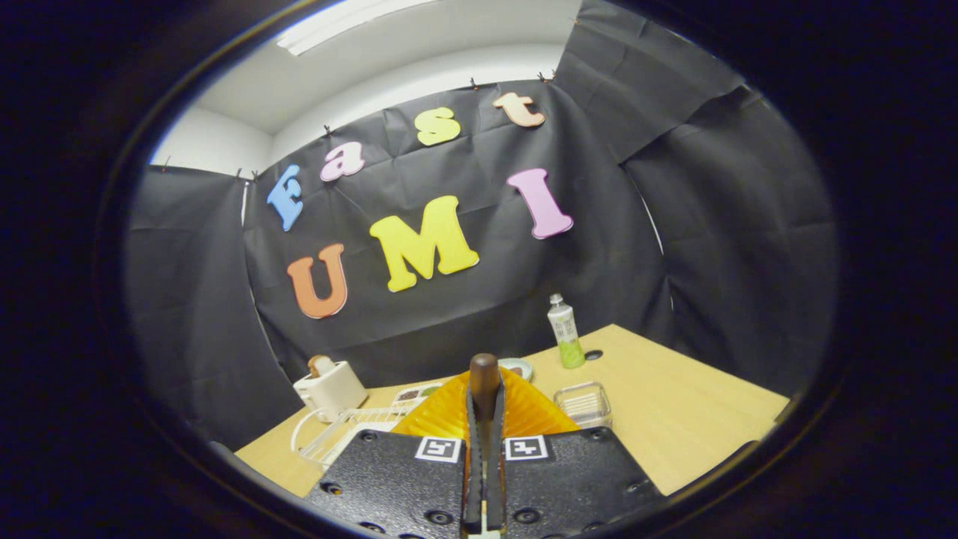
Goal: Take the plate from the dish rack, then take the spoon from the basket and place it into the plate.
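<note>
My gripper (485, 400) is shut, and its two fingers press together on a thin brown spoon handle (484, 374). The handle's rounded end sticks up past the fingertips; the spoon's bowl is hidden. Just beyond and below the fingers lies the orange ribbed plate (533, 412) on the wooden table, spreading to both sides of them. The white wire dish rack (352, 430) stands left of the plate. The small clear basket (584, 404) sits right of the plate.
A white toaster (329, 388) stands behind the dish rack. A small bowl (518, 367) peeks out behind the plate. A green-and-white bottle (565, 332) stands at the back of the table (688, 404), by the black cloth wall.
</note>
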`<state>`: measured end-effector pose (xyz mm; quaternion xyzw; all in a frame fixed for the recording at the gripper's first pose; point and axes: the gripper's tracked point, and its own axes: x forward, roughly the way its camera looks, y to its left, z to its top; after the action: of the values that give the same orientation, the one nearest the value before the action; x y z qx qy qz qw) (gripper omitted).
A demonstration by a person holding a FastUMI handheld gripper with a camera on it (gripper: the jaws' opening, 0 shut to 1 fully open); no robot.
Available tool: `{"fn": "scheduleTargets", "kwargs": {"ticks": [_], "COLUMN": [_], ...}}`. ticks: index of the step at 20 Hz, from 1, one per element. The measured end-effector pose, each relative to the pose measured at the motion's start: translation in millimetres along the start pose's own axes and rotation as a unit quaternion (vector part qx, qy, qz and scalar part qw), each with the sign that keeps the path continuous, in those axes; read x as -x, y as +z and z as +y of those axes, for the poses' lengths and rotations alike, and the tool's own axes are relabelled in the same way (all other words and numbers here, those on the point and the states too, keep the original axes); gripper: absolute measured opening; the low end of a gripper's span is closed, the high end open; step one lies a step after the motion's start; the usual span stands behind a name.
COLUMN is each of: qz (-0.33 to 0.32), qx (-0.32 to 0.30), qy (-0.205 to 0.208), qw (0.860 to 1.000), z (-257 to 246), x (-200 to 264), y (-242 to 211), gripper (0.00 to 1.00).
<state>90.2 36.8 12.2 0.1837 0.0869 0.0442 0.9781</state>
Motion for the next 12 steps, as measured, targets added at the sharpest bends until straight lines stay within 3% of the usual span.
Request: {"fn": "scheduleTargets", "kwargs": {"ticks": [12], "qz": [0.04], "qx": [-0.051], "qy": [-0.014], "qw": [0.998], "z": [42.2], "x": [31.7], "y": [-114.3], "gripper": [0.08]}}
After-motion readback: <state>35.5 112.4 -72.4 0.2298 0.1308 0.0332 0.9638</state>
